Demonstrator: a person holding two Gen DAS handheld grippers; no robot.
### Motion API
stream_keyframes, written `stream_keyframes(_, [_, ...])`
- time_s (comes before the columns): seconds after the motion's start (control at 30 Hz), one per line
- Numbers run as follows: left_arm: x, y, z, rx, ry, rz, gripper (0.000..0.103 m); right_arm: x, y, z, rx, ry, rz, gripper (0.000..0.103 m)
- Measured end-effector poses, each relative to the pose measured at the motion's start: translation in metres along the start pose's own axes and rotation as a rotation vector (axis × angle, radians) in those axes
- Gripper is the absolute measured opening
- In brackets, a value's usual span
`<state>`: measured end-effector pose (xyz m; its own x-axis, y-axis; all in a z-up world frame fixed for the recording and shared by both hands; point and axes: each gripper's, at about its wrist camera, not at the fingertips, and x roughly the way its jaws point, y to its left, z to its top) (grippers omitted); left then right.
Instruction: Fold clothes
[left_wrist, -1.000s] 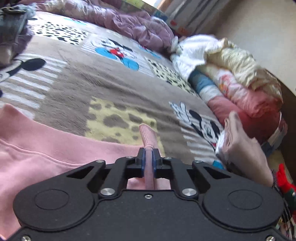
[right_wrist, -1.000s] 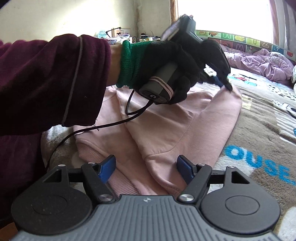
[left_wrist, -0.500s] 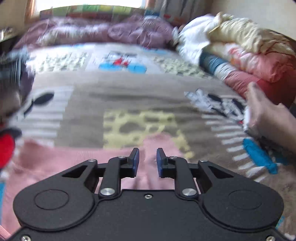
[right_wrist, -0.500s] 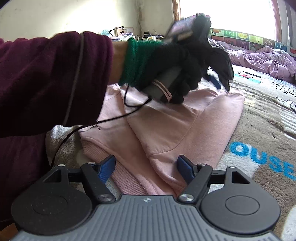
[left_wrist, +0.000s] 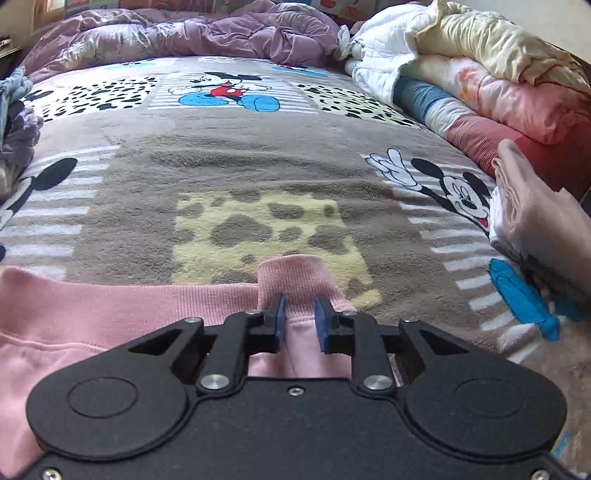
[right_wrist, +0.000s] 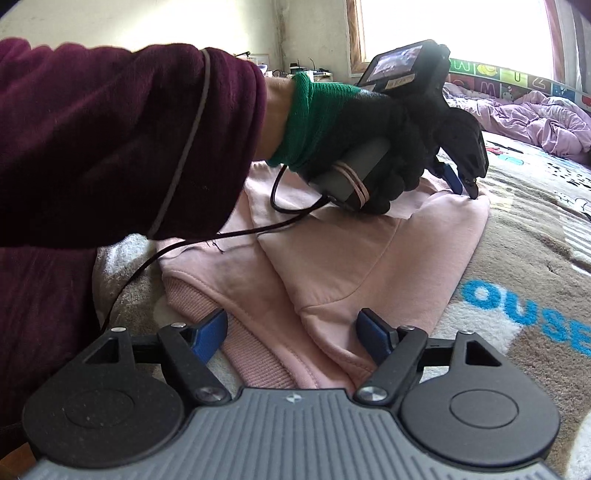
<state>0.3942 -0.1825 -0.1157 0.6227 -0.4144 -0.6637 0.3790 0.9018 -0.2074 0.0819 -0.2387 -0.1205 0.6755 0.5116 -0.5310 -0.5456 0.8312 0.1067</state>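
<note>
A pink sweatshirt (right_wrist: 354, 258) lies partly folded on the cartoon-print blanket (left_wrist: 258, 173). Its ribbed cuff (left_wrist: 291, 273) lies flat on the blanket just ahead of my left gripper (left_wrist: 298, 310). The left gripper is open, its blue pads a small gap apart above the sleeve, holding nothing. In the right wrist view the left gripper (right_wrist: 461, 177) rests its tips on the far edge of the sweatshirt. My right gripper (right_wrist: 291, 328) is wide open and empty, low over the near hem and folded sleeve.
A stack of folded clothes (left_wrist: 535, 221) sits at the right. Rolled quilts (left_wrist: 480, 81) line the far right side. A purple duvet (left_wrist: 184, 33) lies at the back. A dark garment pile (left_wrist: 14, 122) is at the left edge. A cable (right_wrist: 221, 236) trails over the sweatshirt.
My left gripper let go of the pink cuff, which now lies flat on the blanket, and lowered onto the sweatshirt. The right gripper stayed open and still.
</note>
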Motion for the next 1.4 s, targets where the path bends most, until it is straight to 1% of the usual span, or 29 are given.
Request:
stream_keyframes(0.03, [-0.012,0.002,0.001,-0.015,-0.019,-0.003,0.029,0.000,0.000,0.000,-0.001,0.000,-0.001,0.078])
stream_keyframes(0.17, [-0.064,0.020,0.001,-0.063,-0.086,0.003,0.033,-0.001,0.002,0.000,-0.007,-0.001,-0.015,0.077])
stream_keyframes(0.23, [-0.094,0.035,-0.004,-0.099,-0.114,0.011,0.044,-0.003,0.001,0.001,0.006,-0.004,-0.013,0.077])
stream_keyframes(0.27, [-0.109,0.043,-0.007,-0.118,-0.128,0.016,0.045,-0.004,0.001,0.001,0.015,-0.008,-0.012,0.077])
stream_keyframes(0.33, [-0.139,0.061,-0.016,-0.165,-0.156,0.023,0.051,-0.008,-0.001,0.001,0.030,-0.015,-0.009,0.077])
stream_keyframes(0.4, [-0.168,0.080,-0.029,-0.216,-0.182,0.045,0.052,-0.012,-0.001,0.000,0.030,-0.020,-0.015,0.076])
stream_keyframes(0.5, [-0.199,0.105,-0.051,-0.305,-0.207,0.081,0.055,-0.016,-0.001,0.000,0.026,-0.028,-0.024,0.076])
stream_keyframes(0.6, [-0.215,0.124,-0.075,-0.379,-0.210,0.109,0.055,-0.018,-0.002,-0.001,0.019,-0.034,-0.035,0.076])
stream_keyframes(0.7, [-0.217,0.137,-0.095,-0.468,-0.202,0.094,0.055,-0.019,0.002,-0.003,0.018,-0.037,-0.046,0.076])
stream_keyframes(0.8, [-0.215,0.147,-0.110,-0.545,-0.197,0.081,0.054,-0.019,0.002,-0.004,0.019,-0.035,-0.054,0.076])
stream_keyframes(0.9, [-0.208,0.152,-0.118,-0.583,-0.189,0.058,0.048,-0.018,0.003,-0.006,0.023,-0.038,-0.062,0.076])
stream_keyframes(0.97, [-0.203,0.151,-0.119,-0.571,-0.186,0.055,0.046,-0.018,0.003,-0.006,0.024,-0.040,-0.064,0.076])
stream_keyframes(1.03, [-0.197,0.152,-0.120,-0.564,-0.177,0.067,0.037,-0.018,0.003,-0.007,0.026,-0.042,-0.065,0.076])
stream_keyframes(1.17, [-0.184,0.153,-0.122,-0.552,-0.152,0.083,0.033,-0.018,0.002,-0.008,0.029,-0.053,-0.067,0.076])
stream_keyframes(1.2, [-0.180,0.153,-0.122,-0.545,-0.146,0.089,0.022,-0.019,0.001,-0.008,0.030,-0.061,-0.070,0.076])
stream_keyframes(1.23, [-0.180,0.151,-0.121,-0.535,-0.149,0.092,0.017,-0.021,0.001,-0.008,0.033,-0.072,-0.072,0.076])
stream_keyframes(1.3, [-0.183,0.147,-0.120,-0.518,-0.169,0.093,0.011,-0.022,-0.001,-0.008,0.041,-0.092,-0.078,0.076])
stream_keyframes(1.4, [-0.193,0.136,-0.111,-0.502,-0.212,0.076,0.010,-0.024,-0.004,-0.007,0.051,-0.109,-0.089,0.076])
